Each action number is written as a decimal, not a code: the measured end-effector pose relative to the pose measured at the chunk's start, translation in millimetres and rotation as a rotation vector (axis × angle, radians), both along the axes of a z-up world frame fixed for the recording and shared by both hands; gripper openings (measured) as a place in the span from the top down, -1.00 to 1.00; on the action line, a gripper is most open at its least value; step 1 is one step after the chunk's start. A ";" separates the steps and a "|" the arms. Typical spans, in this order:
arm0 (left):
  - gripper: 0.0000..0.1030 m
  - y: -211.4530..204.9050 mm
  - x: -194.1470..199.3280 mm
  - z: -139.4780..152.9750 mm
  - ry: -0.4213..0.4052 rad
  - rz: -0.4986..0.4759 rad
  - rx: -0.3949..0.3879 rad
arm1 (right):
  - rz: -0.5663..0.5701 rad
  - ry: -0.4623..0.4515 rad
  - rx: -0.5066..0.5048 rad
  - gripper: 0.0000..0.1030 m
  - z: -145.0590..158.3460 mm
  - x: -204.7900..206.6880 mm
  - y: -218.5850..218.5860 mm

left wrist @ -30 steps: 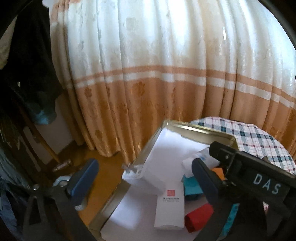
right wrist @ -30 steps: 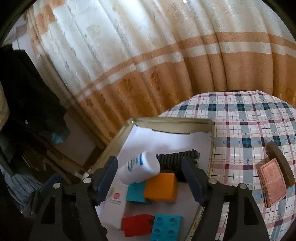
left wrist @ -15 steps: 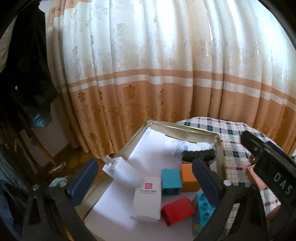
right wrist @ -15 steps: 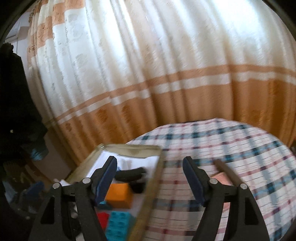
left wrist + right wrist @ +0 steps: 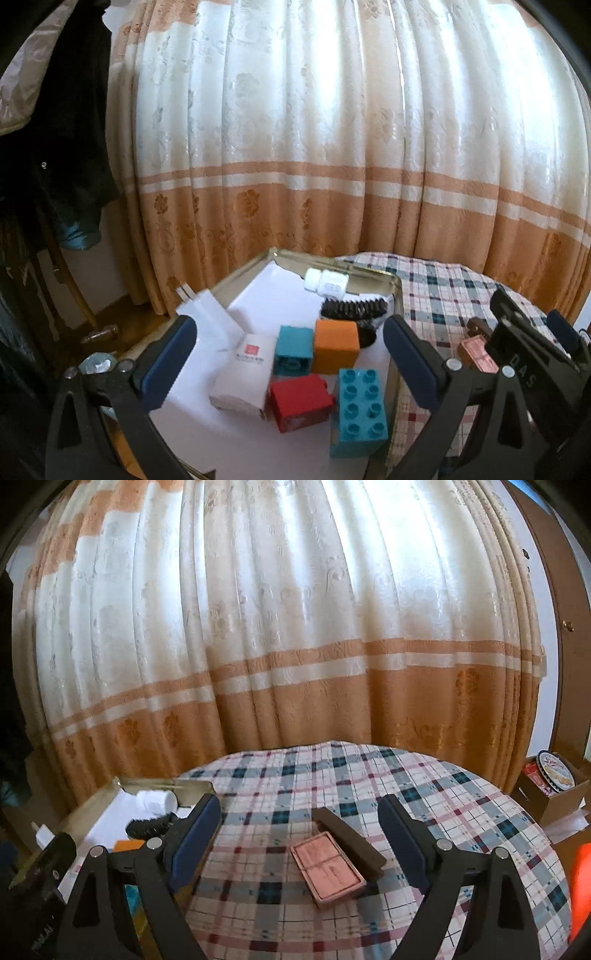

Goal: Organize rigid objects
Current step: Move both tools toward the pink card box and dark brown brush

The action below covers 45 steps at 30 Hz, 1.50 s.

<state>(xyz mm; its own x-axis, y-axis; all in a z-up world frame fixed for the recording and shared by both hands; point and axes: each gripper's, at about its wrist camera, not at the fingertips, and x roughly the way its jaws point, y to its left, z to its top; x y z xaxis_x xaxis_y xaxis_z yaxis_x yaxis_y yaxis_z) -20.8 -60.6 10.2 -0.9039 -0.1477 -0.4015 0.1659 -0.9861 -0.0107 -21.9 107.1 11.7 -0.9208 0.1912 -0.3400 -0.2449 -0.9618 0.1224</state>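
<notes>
A gold-rimmed tray [image 5: 373, 274] lined with white paper holds a white box [image 5: 245, 376], a red block [image 5: 301, 400], a teal studded brick [image 5: 360, 410], a teal cube [image 5: 293, 349], an orange cube [image 5: 336, 345], a black brush [image 5: 352, 308] and a white bottle [image 5: 327, 282]. My left gripper [image 5: 290, 363] is open and empty above them. My right gripper [image 5: 299, 838] is open and empty over the checked tablecloth [image 5: 424, 797], above a pink flat case [image 5: 327, 867] and a dark brown bar [image 5: 349, 838].
A white plug adapter [image 5: 203, 310] leans on the tray's left rim. Cream and orange curtains [image 5: 295, 627] hang behind the round table. A cardboard box with a tin [image 5: 556, 781] stands at the right. Dark clothes [image 5: 55, 147] hang at the left.
Both grippers have pulled back and tilted up. The right one swung right from the tray to over the pink case and bar. The left view now shows the whole tray.
</notes>
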 end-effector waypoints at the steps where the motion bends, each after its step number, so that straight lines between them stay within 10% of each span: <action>1: -0.99 2.1 0.9 -1.8 0.000 -0.005 -0.005 | -0.001 -0.004 -0.001 -0.73 -0.9 -0.6 0.5; 45: -0.99 100.0 19.0 -5.0 -0.018 -0.255 -0.190 | -0.258 -0.017 -0.199 -0.73 -3.0 40.8 140.2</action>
